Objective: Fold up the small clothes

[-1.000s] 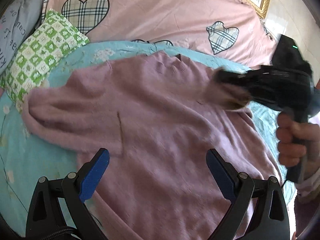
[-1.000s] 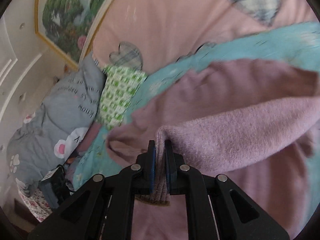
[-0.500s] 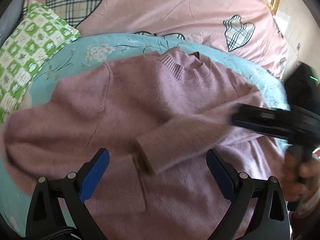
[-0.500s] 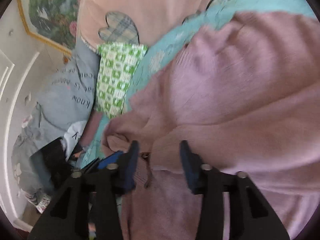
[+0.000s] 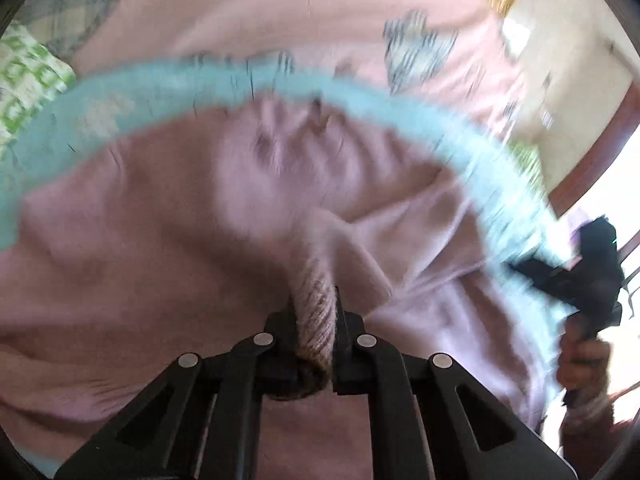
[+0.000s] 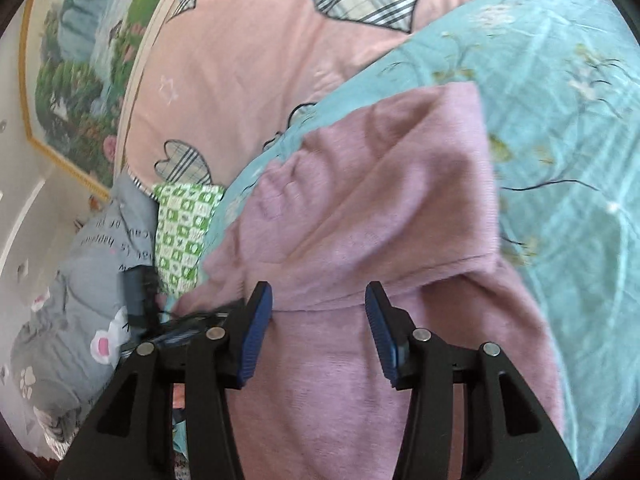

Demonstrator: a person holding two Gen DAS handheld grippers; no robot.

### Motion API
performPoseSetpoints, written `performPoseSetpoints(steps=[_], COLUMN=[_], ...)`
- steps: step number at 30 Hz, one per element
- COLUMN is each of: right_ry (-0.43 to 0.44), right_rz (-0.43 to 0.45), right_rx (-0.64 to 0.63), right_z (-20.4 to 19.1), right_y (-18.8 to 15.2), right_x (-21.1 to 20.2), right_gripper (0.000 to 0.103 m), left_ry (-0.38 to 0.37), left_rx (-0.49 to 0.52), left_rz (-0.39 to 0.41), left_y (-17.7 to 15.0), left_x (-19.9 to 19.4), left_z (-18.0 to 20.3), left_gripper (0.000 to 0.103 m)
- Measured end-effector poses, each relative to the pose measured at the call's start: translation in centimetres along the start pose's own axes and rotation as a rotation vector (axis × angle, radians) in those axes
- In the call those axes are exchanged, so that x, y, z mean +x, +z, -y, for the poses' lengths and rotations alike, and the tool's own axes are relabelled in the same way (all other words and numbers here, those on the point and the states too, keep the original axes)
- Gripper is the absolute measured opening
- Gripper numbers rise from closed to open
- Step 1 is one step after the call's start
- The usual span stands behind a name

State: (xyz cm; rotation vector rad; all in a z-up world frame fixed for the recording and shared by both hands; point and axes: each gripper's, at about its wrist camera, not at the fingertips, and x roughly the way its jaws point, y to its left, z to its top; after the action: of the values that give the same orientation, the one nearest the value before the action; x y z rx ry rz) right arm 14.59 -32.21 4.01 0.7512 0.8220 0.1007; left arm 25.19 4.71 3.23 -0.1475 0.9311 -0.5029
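On the left, at nine o'clock in my right camera, a gray blanket (image 6: 68, 280) with a little animal face lies bunched up, and a green and white checked pillow (image 6: 182, 236) sits just beside it. A big flower picture (image 6: 80, 68) in a gold frame stands at ten o'clock.

My left claw (image 5: 316, 312) is clenched tight on the ribbed cuff (image 5: 316, 308) of the purple sweater (image 5: 160, 240). The cuff sticks up between the two fingers, and the sleeve runs from it toward twelve o'clock. The left camera view is blurry.

The purple sweater lies spread on the blue flowered sheet (image 6: 560, 120) on the bed. One sleeve is folded across its middle. Behind the sheet, at twelve o'clock, is a pink quilt (image 6: 248, 60) with checked hearts.

My right claw (image 6: 319, 324) is released, with its blue pads (image 6: 256, 328) wide apart and nothing between them. It hangs over the sweater, near the folded sleeve edge. In my left camera it shows at three o'clock, off the sweater's side, with my right hand (image 5: 580, 364) wrapped around its handle.
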Motion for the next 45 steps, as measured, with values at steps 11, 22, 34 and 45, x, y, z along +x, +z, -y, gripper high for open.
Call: performPoseSetpoints(steps=[11, 22, 34, 45], right_ry=[-0.168, -0.262, -0.434, -0.496], right_rz=[0.060, -0.008, 0.088, 0.022], right_rx=[-0.002, 0.041, -0.266, -0.224], right_z=[3.1, 6.9, 3.8, 7.0], right_y=[3.2, 9.8, 14.4, 12.6], right_x=[0.9, 9.6, 5.3, 8.0], right_gripper=[0.050, 0.067, 0.010, 0.021], left_ry=[0.131, 0.155, 0.124, 0.154], left_rx=[-0.186, -0.220, -0.088, -0.096], left_rz=[0.003, -0.023, -0.080, -0.100], left_y=[-2.2, -2.6, -0.5, -1.0], left_x=[-0.5, -0.3, 5.4, 5.2], left_z=[-8.4, -8.6, -3.4, -5.8], left_gripper=[0.008, 0.008, 0.007, 0.019])
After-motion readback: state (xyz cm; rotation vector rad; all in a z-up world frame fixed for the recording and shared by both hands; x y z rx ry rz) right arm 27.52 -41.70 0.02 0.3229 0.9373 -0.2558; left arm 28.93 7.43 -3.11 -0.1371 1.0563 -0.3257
